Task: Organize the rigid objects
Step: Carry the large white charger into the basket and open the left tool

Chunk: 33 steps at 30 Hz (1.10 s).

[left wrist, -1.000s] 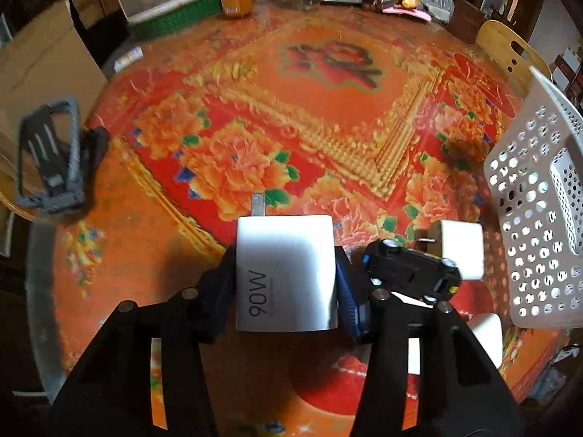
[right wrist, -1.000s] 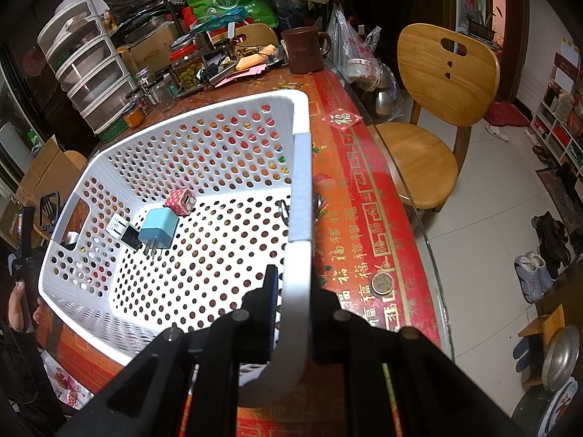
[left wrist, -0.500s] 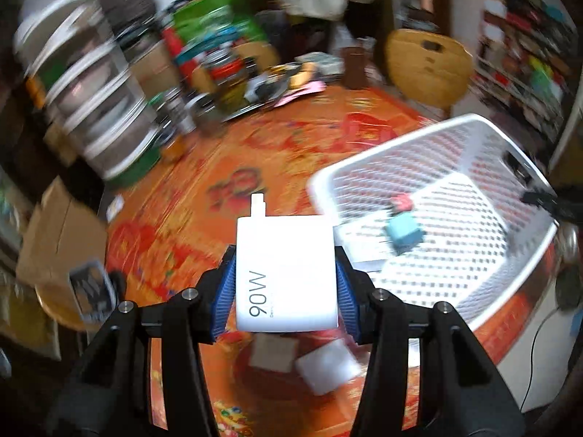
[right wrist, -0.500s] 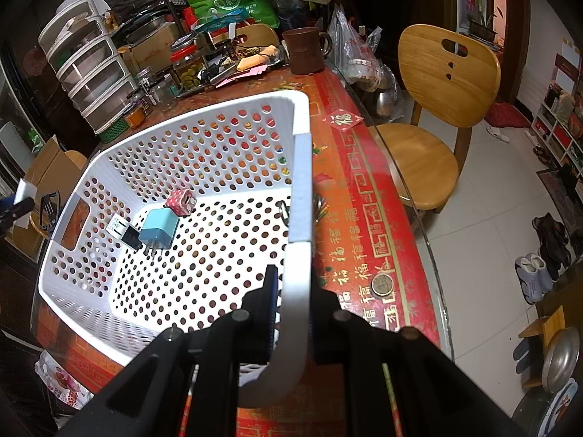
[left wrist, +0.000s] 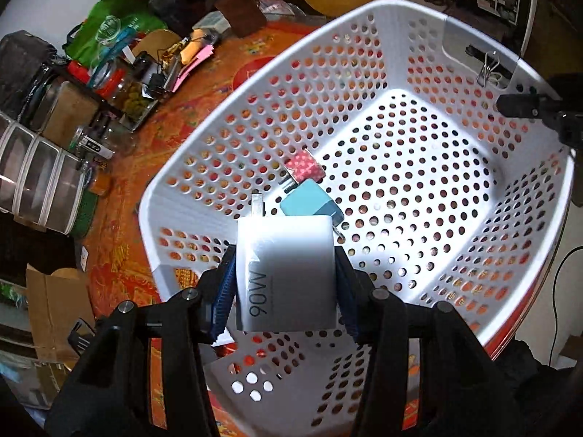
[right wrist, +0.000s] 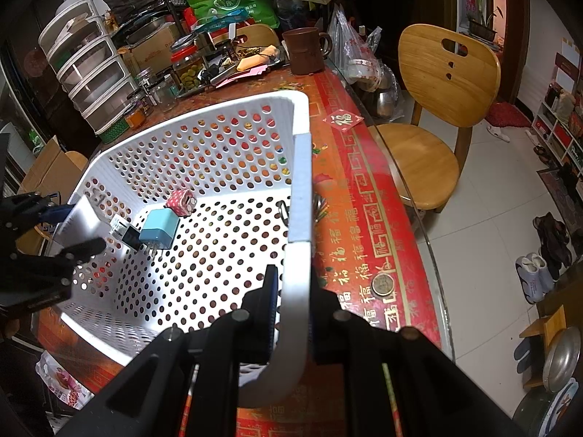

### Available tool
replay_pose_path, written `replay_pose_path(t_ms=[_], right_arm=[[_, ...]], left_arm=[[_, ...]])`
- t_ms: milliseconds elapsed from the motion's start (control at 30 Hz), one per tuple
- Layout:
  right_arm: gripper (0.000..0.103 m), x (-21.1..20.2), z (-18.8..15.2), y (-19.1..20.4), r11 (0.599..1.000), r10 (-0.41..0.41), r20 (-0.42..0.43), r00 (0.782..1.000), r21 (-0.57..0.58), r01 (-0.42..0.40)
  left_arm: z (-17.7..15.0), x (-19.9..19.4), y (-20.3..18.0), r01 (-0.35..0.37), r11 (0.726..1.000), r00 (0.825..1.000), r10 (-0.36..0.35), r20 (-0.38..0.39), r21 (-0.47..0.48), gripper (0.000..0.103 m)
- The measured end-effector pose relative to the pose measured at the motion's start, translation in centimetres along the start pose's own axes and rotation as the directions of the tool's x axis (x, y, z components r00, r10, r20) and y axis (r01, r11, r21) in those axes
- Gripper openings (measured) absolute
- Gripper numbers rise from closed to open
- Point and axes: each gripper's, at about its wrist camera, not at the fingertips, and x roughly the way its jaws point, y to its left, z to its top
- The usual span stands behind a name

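My left gripper [left wrist: 284, 280] is shut on a white 90W charger [left wrist: 288, 266], its blue pads pressing both sides. It hangs above the near-left part of the white perforated basket [left wrist: 382, 3]. On the basket floor below lie a light blue charger [left wrist: 309, 204] and a pink dotted charger [left wrist: 304, 169]. My right gripper [right wrist: 293, 291] is shut on the basket rim [right wrist: 302, 182]. From that side the left gripper [right wrist: 69, 229] shows over the far wall with the white charger [right wrist: 78, 215], next to the blue charger [right wrist: 160, 229], the pink one [right wrist: 181, 202] and a small black-and-white plug [right wrist: 125, 233].
The basket stands on a red-orange patterned table [right wrist: 349, 196] whose glass edge runs along the right. A wooden chair [right wrist: 437, 109] is beside it. A brown mug [right wrist: 304, 51], jars and plastic drawers [right wrist: 87, 73] crowd the far end. A coin [right wrist: 382, 284] lies near the basket.
My left gripper has carried the white charger from over the bare tablecloth to above the basket, rolling on the way. The right gripper and the basket have kept still.
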Motion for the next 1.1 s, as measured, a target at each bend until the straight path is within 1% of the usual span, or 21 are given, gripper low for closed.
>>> replay_pose_path(t_ms=[167, 333, 500, 833, 867, 900, 933, 967, 1033, 1067, 1100], right_arm=[[0.012, 0.0, 0.0, 0.0, 1.000, 0.000, 0.001, 1.000, 0.000, 0.000], [0.012, 0.0, 0.1, 0.1, 1.000, 0.000, 0.001, 1.000, 0.001, 0.000], [0.012, 0.0, 0.0, 0.1, 1.000, -0.001, 0.001, 1.000, 0.001, 0.001], [0.012, 0.0, 0.0, 0.1, 1.000, 0.000, 0.001, 1.000, 0.001, 0.000], [0.012, 0.1, 0.1, 0.1, 1.000, 0.000, 0.001, 1.000, 0.004, 0.000], [0.012, 0.1, 0.0, 0.1, 1.000, -0.001, 0.000, 1.000, 0.004, 0.001], [0.012, 0.1, 0.1, 0.2, 1.000, -0.001, -0.001, 1.000, 0.005, 0.001], [0.012, 0.1, 0.1, 0.2, 1.000, -0.001, -0.001, 1.000, 0.005, 0.001], [0.012, 0.2, 0.1, 0.0, 1.000, -0.002, -0.003, 1.000, 0.005, 0.002], [0.012, 0.2, 0.1, 0.0, 1.000, -0.001, -0.004, 1.000, 0.005, 0.001], [0.012, 0.2, 0.1, -0.1, 1.000, -0.001, -0.003, 1.000, 0.007, 0.001]], left_arm=[[0.2, 1.7, -0.1, -0.013, 1.000, 0.999, 0.013, -0.039, 0.007, 0.047], [0.5, 2.9, -0.4, -0.005, 1.000, 0.998, 0.006, -0.057, 0.015, 0.047], [0.7, 3.7, -0.8, 0.009, 1.000, 0.998, -0.007, -0.069, 0.030, 0.047], [1.0, 4.5, -0.6, 0.041, 0.999, 0.996, -0.040, -0.075, 0.012, 0.048], [1.1, 4.5, -0.6, 0.046, 0.999, 0.997, -0.045, -0.070, 0.013, 0.053], [1.3, 4.4, -0.7, 0.036, 0.999, 0.998, -0.035, -0.056, 0.019, 0.060], [1.3, 4.0, -0.8, 0.012, 1.000, 0.999, -0.011, -0.035, 0.026, 0.077], [1.4, 3.6, -0.7, -0.013, 1.000, 1.000, 0.013, -0.013, 0.027, 0.086], [1.5, 2.7, -0.3, -0.001, 1.000, 1.000, 0.000, 0.017, 0.019, 0.093], [1.5, 2.3, -0.1, -0.002, 1.000, 1.000, 0.002, 0.030, 0.014, 0.094], [1.5, 1.7, 0.2, -0.019, 1.000, 0.999, 0.018, 0.049, 0.007, 0.095]])
